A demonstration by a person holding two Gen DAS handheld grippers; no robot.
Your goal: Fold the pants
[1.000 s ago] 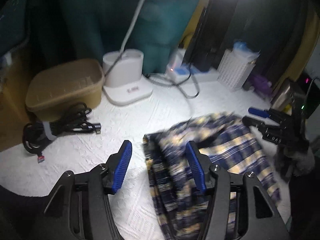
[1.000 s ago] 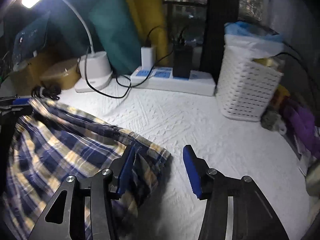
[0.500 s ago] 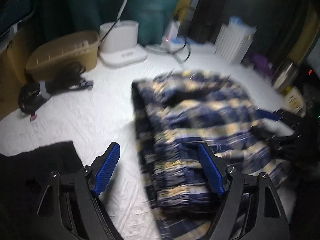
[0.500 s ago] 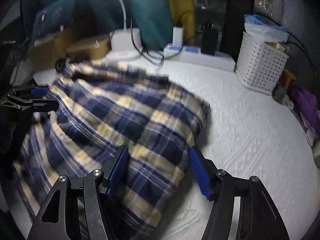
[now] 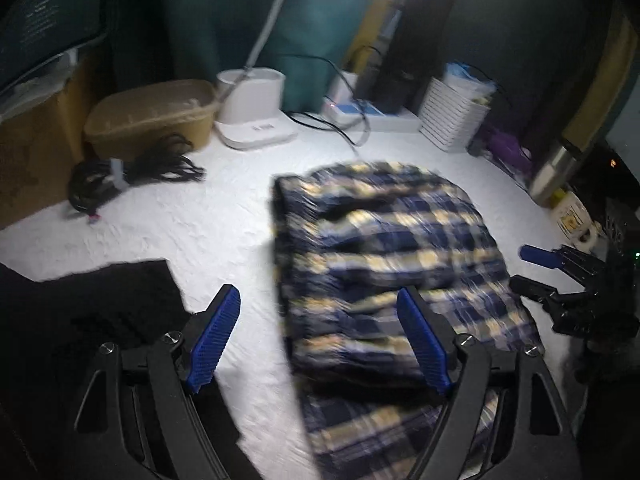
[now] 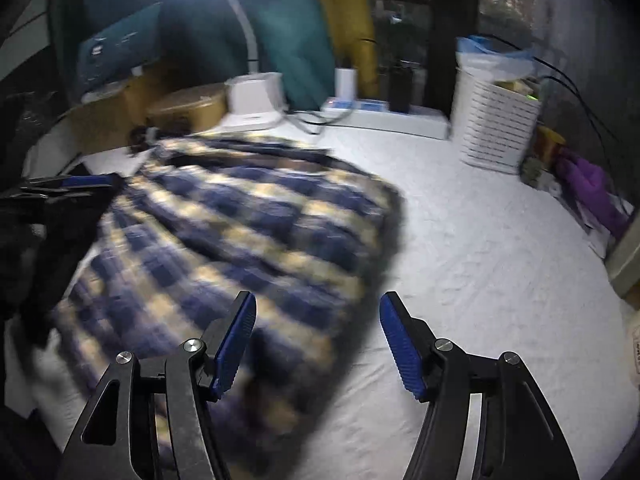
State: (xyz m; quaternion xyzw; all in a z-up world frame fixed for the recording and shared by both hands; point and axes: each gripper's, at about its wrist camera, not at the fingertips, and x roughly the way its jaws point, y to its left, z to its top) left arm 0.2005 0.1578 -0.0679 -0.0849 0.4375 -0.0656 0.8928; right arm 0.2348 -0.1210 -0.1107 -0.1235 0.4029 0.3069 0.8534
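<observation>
On the white textured tabletop (image 5: 224, 220), the blue-and-yellow plaid pants (image 5: 384, 256) are seen lying in a folded, rumpled heap, their image blurred by motion. The left claw (image 5: 320, 340) is held above the near part of the pants with its blue pads spread wide apart, and nothing is gripped between them; its right pad is seen over the cloth, its left pad over bare tabletop beside a black garment (image 5: 92, 312). The right claw (image 6: 318, 344) is likewise held apart and empty, over the right edge of the pants (image 6: 240, 236). At the far side a white lamp base (image 5: 252, 108), a tan tub (image 5: 152, 116), a bundle of black cable (image 5: 132, 172), a power strip (image 6: 384, 118) and a white slatted basket (image 6: 496, 120) are seen, well apart from the pants.
</observation>
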